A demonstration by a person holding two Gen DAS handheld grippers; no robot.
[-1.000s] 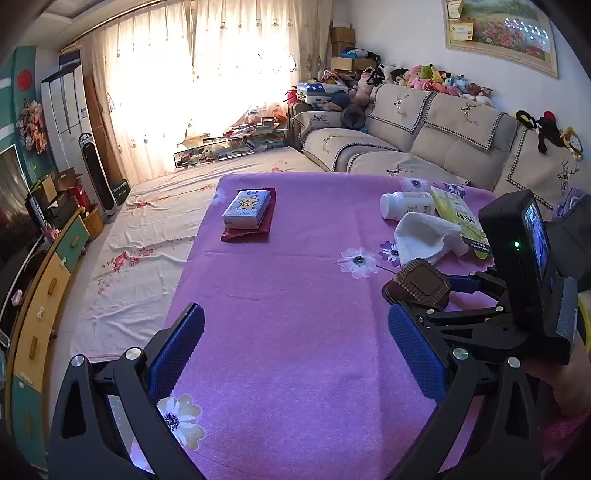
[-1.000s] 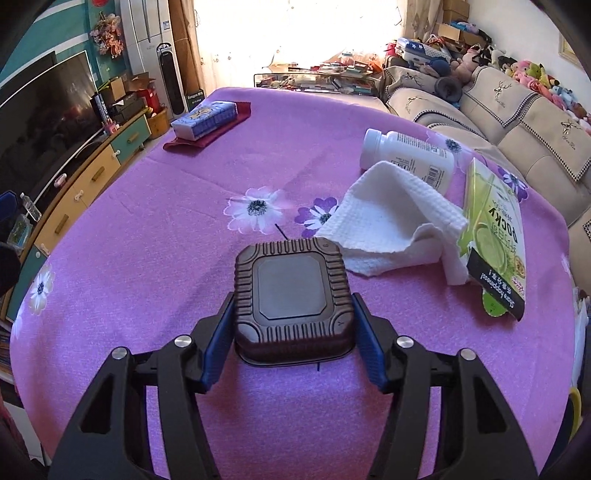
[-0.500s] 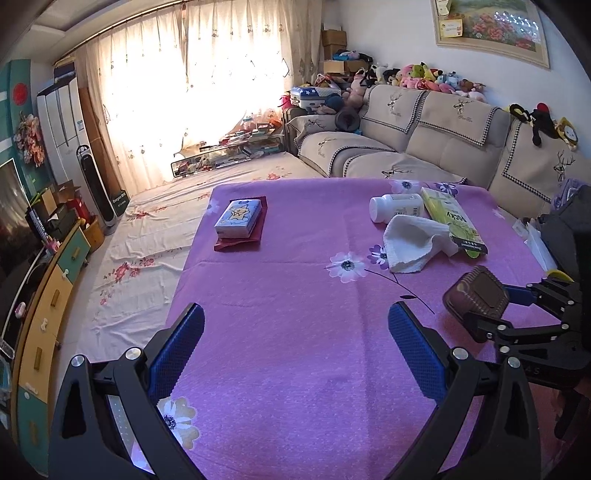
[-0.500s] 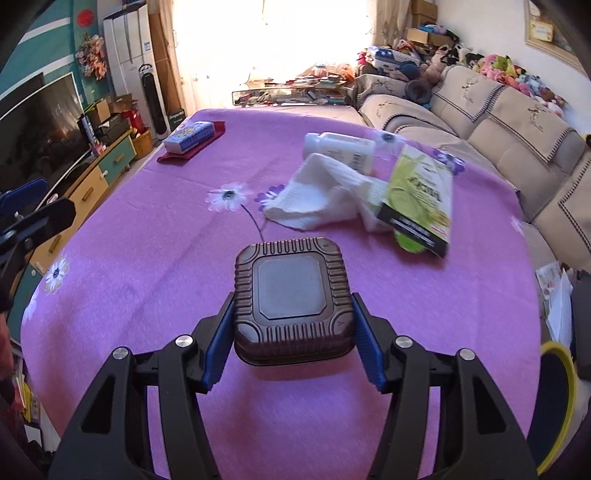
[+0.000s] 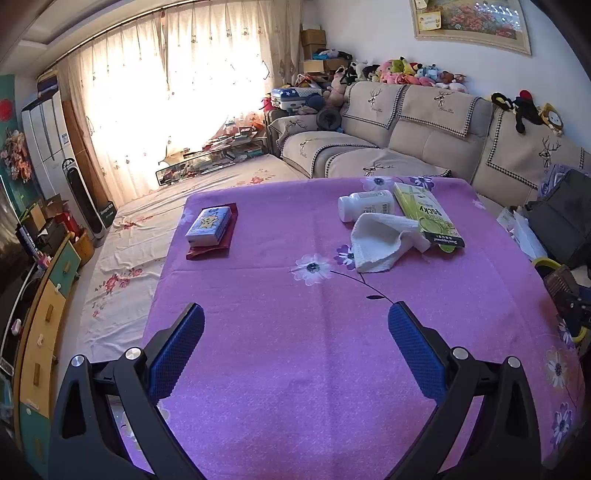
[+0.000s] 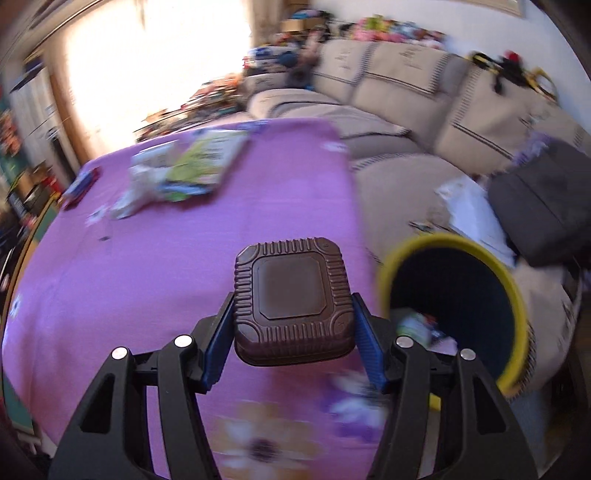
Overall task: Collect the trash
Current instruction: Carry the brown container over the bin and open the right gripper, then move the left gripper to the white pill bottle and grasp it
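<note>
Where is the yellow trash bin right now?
In the right wrist view the yellow-rimmed bin sits at the lower right, off the purple table's edge beside the sofa, just right of the brown container in the right gripper.

Sunlit curtains [image 5: 177, 99] glow behind a beige sofa [image 5: 424, 147], with a framed picture [image 5: 472, 22] on the white wall.

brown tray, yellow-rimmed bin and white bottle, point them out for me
brown tray [image 6: 291, 295]: right wrist view, on its flat underside panel.
yellow-rimmed bin [image 6: 515, 291]: right wrist view, on the right side of its rim.
white bottle [image 5: 369, 205]: left wrist view, on its labelled body.
</note>
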